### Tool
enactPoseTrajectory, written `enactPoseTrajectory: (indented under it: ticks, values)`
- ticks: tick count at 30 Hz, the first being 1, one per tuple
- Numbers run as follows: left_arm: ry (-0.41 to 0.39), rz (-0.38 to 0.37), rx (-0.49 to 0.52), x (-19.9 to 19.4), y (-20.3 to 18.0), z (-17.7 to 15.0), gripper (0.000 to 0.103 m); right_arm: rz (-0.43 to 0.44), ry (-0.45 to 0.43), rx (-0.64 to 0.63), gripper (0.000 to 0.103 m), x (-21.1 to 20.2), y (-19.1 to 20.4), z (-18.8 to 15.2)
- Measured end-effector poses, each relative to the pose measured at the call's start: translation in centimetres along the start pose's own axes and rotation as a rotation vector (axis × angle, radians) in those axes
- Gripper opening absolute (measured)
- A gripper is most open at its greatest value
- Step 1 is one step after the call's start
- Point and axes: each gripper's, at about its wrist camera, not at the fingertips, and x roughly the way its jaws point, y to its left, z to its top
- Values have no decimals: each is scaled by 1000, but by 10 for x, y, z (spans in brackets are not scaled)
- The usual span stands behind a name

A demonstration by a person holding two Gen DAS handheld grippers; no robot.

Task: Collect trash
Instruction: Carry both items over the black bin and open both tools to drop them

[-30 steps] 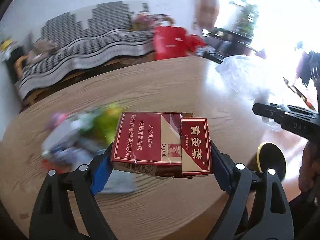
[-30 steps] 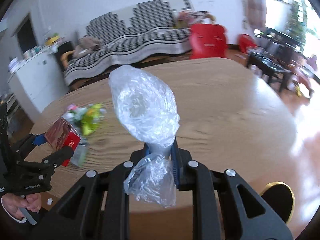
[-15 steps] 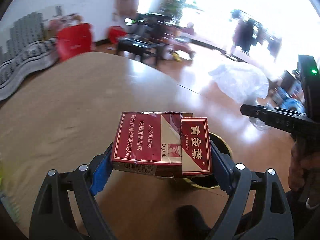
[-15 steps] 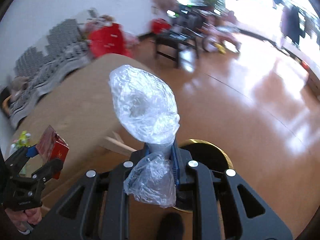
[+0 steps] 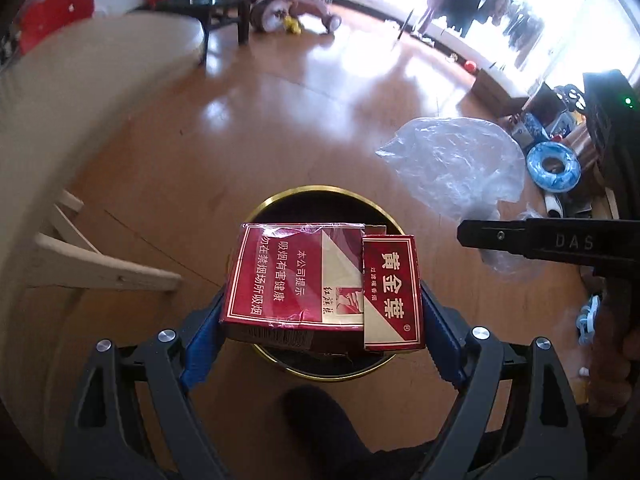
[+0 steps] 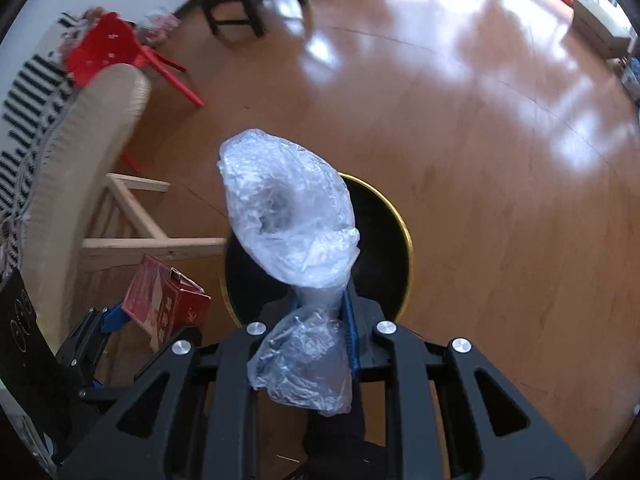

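- Red cardboard cigarette pack with gold Chinese lettering sits crosswise between the blue-padded jaws of the left gripper, its lid flap ajar at one end; the jaws stand wide and press on both short ends of the pack.
- Directly below the pack, in the left wrist view, lies the round black trash bin with a gold rim, its mouth facing up.
- Crumpled clear plastic bag is pinched at its neck by the right gripper, whose jaws are closed narrow on the film; the puffed body of the bag stands up past the jaws and a smaller wad hangs on the near side.
- In the right wrist view the bag covers most of the bin's mouth, with the bin's rim showing to the right of it.
- Seen from the right wrist camera, the pack in the left gripper hangs just left of the bin.
- Both grippers point steeply down at the glossy brown wooden floor.
- Pale wood-grain desk curves along the left edge, its light wooden leg frame showing beneath.
- A red plastic chair and a dark low table stand farther off.
- A person's hand grips the right gripper's handle at the right edge of the left wrist view.
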Motion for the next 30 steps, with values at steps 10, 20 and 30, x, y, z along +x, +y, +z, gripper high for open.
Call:
enactPoseTrajectory:
  ticks: [10,20,30]
  values:
    - [87,8,2,49,5,-2,84,5,130,36,20,52,6,11]
    - [92,-24,-9,54,1,-5,93,18,96,39,87,45,8,13]
    - [60,-59,-27,45,-1,-6,97,34,45,72,87,32,4,18]
